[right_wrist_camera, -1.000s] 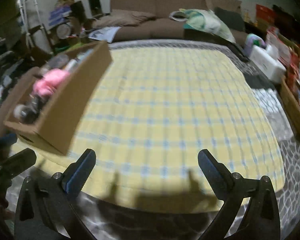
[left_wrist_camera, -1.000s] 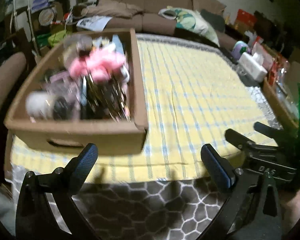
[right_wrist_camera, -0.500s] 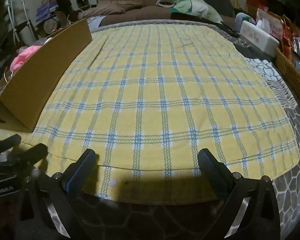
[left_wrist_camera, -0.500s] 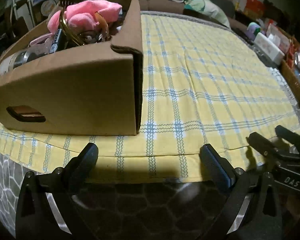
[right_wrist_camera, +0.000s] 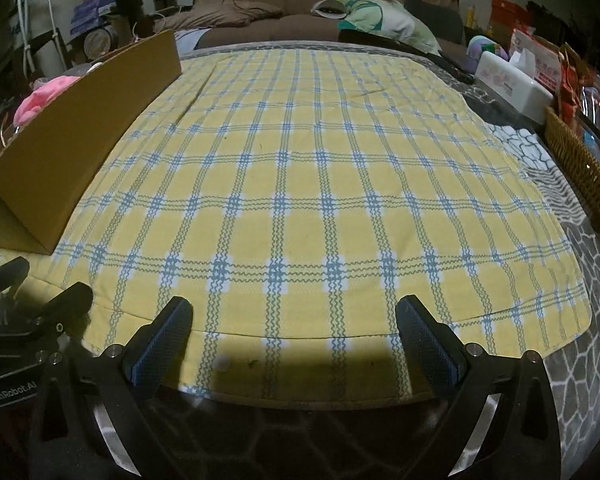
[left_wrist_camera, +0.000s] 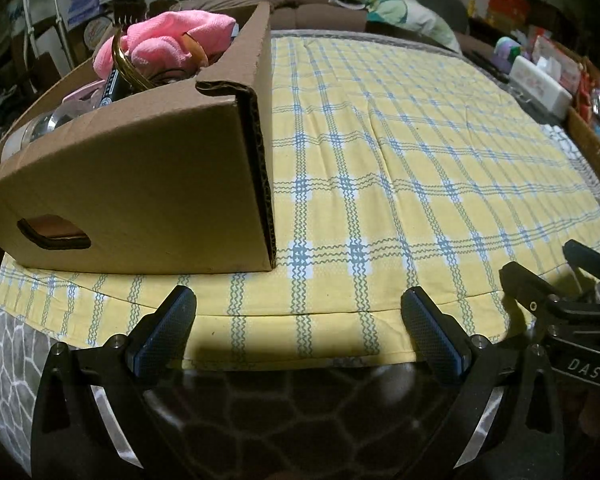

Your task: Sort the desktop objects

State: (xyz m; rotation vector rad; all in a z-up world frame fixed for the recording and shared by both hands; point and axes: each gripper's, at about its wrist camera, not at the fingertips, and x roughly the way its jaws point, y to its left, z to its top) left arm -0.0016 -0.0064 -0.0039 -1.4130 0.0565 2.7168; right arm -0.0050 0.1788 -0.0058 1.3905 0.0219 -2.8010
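Landmark: the cardboard box (left_wrist_camera: 140, 184) sits on the yellow plaid cloth (right_wrist_camera: 320, 184), at the near left corner of the surface.
Just changed: a second ago both cameras looked down into the box; now they sit low at the near edge, level with its front wall.
Box contents: pink cloth (left_wrist_camera: 172, 40) heaped on top, a gold ring-shaped piece and a clear jar beside it, the rest hidden by the wall.
Left gripper (left_wrist_camera: 298, 332): jaws spread wide, holding nothing, just in front of the box's right corner.
Right gripper (right_wrist_camera: 294, 336): jaws wide apart and empty, well right of the box.
Cloth right of the box: nothing lies on it.
Meaning: looks like everything is already boxed, and both tools are parked.
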